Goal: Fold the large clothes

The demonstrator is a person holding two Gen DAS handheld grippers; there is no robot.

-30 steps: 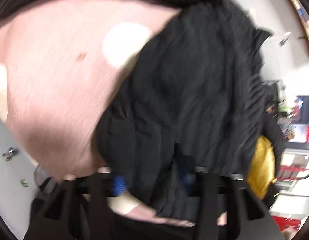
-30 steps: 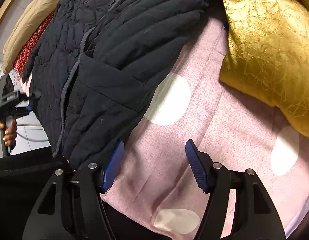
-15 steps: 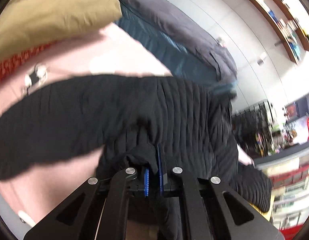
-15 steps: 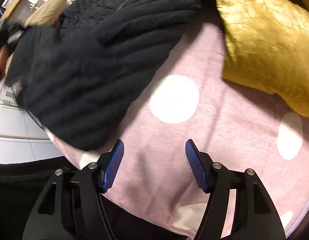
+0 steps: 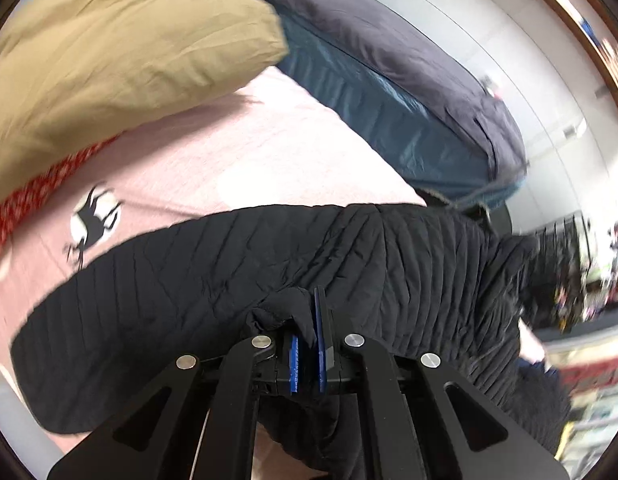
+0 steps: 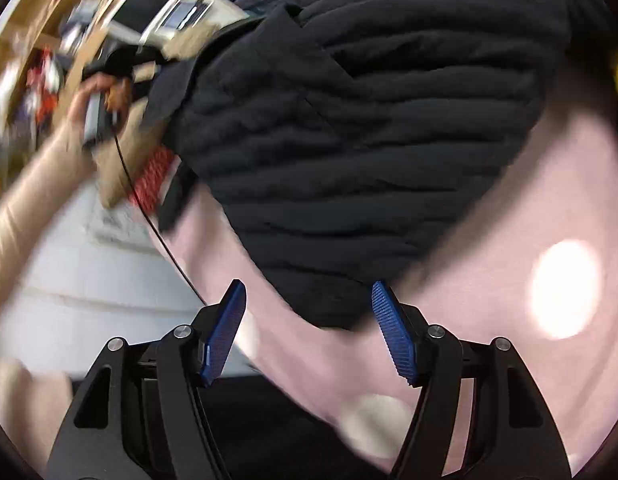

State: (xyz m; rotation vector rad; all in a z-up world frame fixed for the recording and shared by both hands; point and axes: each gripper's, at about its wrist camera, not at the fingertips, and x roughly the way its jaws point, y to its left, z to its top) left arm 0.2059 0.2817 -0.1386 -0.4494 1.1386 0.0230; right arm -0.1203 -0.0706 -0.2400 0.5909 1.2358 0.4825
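The black quilted jacket (image 6: 361,152) spreads across the middle of the pink bedspread (image 6: 509,240), blocking a straight reach over it. Bare spread lies open to its right and along the near edge. At the far side a tan pillow (image 5: 121,64) and a dark blue duvet (image 5: 389,92) (both bulky) close off the way.

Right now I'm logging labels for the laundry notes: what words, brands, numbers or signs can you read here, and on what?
None can be read.
Pink bedspread: a black animal figure in a white spot, a picture, no lettering.
Black quilted jacket: no label or brand visible.
Screens and shelves behind: too blurred to read.
Sheet hanging off the bed edge: faint marks, too blurred.
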